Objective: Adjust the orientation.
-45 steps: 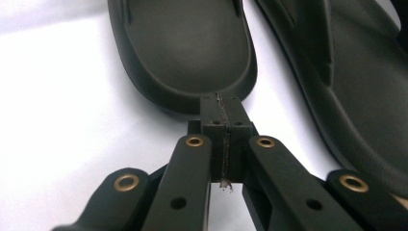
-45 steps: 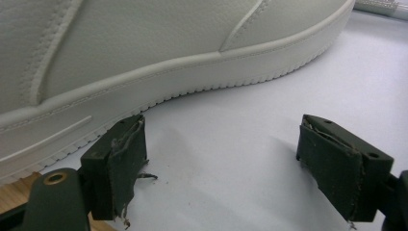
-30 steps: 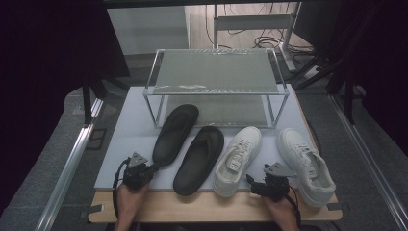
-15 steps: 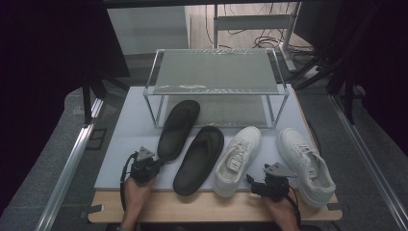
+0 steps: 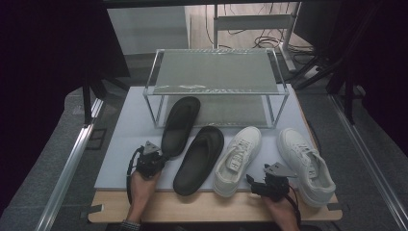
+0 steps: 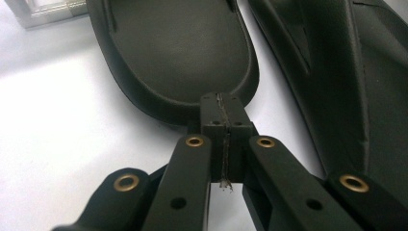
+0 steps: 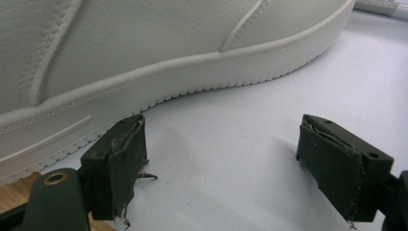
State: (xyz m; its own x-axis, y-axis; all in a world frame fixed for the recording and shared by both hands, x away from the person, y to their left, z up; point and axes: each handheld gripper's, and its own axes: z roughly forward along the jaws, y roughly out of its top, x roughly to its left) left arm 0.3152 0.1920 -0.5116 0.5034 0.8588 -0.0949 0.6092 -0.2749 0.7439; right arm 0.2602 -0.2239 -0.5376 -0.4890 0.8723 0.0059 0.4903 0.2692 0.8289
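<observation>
We see the left gripper (image 6: pixel 224 118) — jaws pressed together, holding nothing — at the heel of the left black slipper (image 6: pixel 178 53) on the white mat (image 5: pixel 130 144); the right gripper (image 7: pixel 235 159) gapes wide beside a white sneaker (image 7: pixel 144 53).

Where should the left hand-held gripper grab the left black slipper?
Probably the heel rim of the left black slipper, approached from the near table edge. It lies flat, heel toward the left hand-held gripper, whose jaws are shut at that raised edge; open them first.
</observation>
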